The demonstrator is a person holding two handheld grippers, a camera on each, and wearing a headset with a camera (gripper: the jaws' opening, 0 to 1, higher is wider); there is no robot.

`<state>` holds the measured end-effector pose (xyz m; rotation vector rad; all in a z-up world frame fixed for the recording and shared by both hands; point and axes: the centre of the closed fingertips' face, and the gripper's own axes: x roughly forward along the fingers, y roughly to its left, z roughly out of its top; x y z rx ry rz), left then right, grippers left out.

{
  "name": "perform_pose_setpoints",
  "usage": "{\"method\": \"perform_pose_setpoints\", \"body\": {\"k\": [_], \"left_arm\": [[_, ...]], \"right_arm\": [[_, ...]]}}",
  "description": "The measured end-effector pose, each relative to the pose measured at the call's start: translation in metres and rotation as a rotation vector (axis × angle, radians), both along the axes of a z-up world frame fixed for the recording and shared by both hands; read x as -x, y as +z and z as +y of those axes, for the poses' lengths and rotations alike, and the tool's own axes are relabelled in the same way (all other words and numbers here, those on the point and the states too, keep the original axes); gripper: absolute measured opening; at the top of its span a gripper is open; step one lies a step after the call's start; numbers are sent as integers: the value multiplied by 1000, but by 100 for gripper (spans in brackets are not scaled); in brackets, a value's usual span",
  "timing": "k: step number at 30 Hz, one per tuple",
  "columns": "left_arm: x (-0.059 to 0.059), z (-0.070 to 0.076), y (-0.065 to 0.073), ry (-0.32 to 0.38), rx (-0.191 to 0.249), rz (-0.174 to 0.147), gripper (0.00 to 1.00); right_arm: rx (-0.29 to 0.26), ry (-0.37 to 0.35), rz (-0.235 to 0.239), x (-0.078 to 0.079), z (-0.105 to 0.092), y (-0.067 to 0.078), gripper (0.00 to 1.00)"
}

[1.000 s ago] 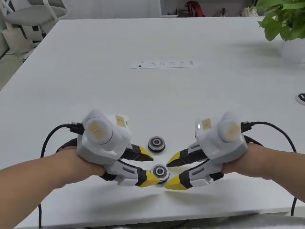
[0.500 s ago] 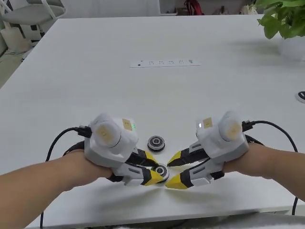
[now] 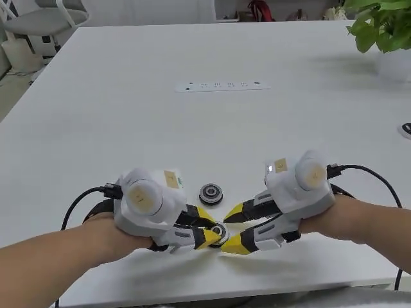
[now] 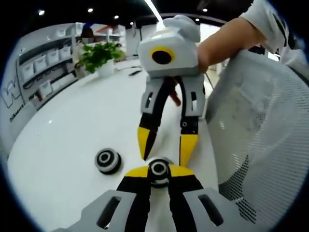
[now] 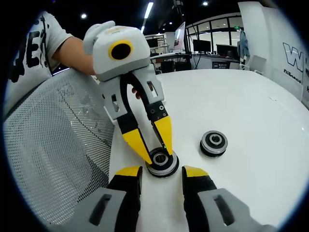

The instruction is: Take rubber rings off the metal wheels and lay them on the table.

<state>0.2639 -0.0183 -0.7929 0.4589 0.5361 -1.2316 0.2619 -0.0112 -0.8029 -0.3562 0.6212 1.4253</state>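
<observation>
Rubber ring (image 5: 171, 163) not yet off near wheel (image 5: 162, 159): left gripper (image 4: 160, 170) fingers narrow, clamped on it, likely anchoring it on the counter (image 5: 251, 159), right gripper (image 5: 161, 172) fingers wide, tips straddling its opposite side, presumably to peel; second wheel (image 5: 213, 143) sits apart, outside both.

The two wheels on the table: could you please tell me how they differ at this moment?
The near wheel is clamped in the left gripper, the open right gripper flanking it; the far wheel lies free. The near wheel sits nearer the front edge of the table; the far wheel lies further in. Both lie flat and are dark-rimmed.
</observation>
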Motion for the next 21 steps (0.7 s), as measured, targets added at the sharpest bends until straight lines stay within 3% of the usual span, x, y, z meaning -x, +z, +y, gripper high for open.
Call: {"method": "perform_pose_setpoints", "body": {"k": [21], "left_arm": [[-3, 1, -3, 20, 33, -18, 13]], "right_arm": [[-7, -37, -7, -1, 5, -6, 25]]}}
